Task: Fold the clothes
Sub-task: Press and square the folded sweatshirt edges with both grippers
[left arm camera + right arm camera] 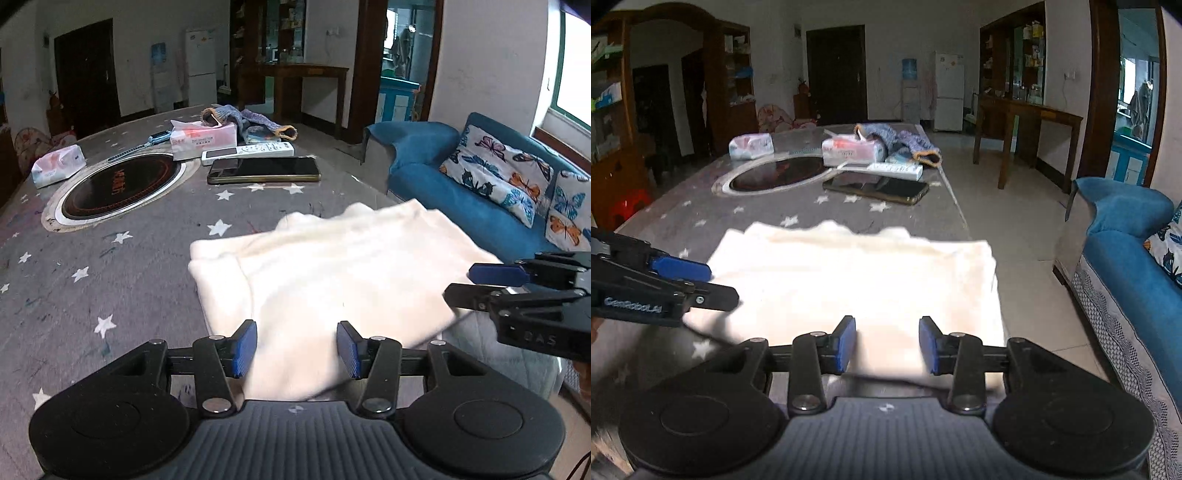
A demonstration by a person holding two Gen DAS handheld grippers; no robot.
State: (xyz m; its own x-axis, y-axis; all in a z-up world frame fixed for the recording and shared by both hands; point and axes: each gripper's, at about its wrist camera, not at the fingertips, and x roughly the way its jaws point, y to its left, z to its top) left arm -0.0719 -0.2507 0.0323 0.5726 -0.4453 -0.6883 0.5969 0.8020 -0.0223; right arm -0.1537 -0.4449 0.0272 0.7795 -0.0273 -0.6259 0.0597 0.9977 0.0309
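A folded cream-white garment (332,273) lies on the near right corner of the star-patterned grey table (122,266); it also shows in the right wrist view (857,280). My left gripper (297,349) is open, its blue pads apart over the garment's near edge, holding nothing. My right gripper (888,345) is open too, above the garment's near edge. Each gripper shows in the other's view: the right one (476,286) at the garment's right edge, the left one (713,284) at its left edge.
On the far half of the table lie a black phone (264,170), a white remote (247,150), a tissue box (203,138), a wipes pack (57,164), a knitted blue item (251,120) and a round inset hotplate (118,186). A blue sofa (461,192) stands right.
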